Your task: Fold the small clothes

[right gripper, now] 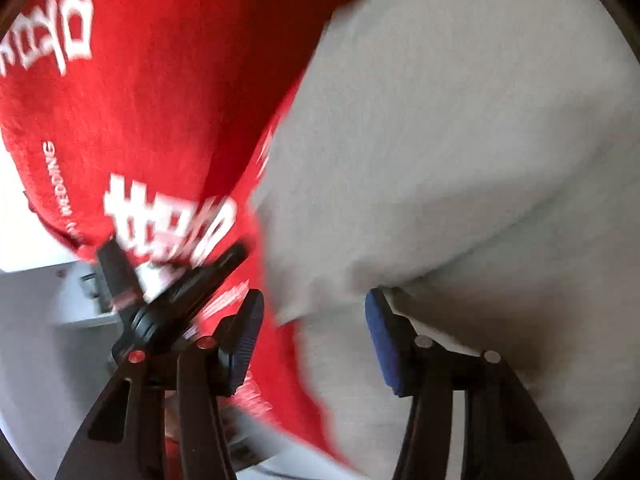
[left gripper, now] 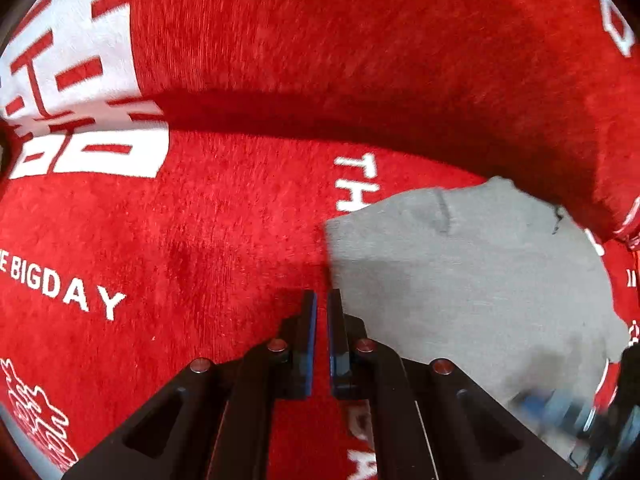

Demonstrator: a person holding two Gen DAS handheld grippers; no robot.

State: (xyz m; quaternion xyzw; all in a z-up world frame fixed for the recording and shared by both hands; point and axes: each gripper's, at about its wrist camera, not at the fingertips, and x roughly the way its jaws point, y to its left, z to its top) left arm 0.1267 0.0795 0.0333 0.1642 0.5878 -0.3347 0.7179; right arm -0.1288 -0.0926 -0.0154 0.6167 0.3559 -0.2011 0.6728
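Note:
A small grey garment (left gripper: 472, 264) lies on a red plush cover (left gripper: 240, 216) with white lettering. My left gripper (left gripper: 322, 300) hovers just off the garment's left edge, its jaws nearly together with a thin gap and nothing between them. In the right wrist view the grey garment (right gripper: 460, 140) fills the right side, blurred by motion. My right gripper (right gripper: 312, 312) is open wide over the garment's lower left edge, with the cloth between and beyond its blue pads (right gripper: 384, 344). The left gripper (right gripper: 180, 288) shows there as a dark blurred shape at lower left.
The red cover rises into a raised padded back (left gripper: 360, 40) behind the garment. A pale floor (right gripper: 48, 320) shows past the cover's edge in the right wrist view. The right gripper (left gripper: 580, 408) appears blurred at the lower right of the left wrist view.

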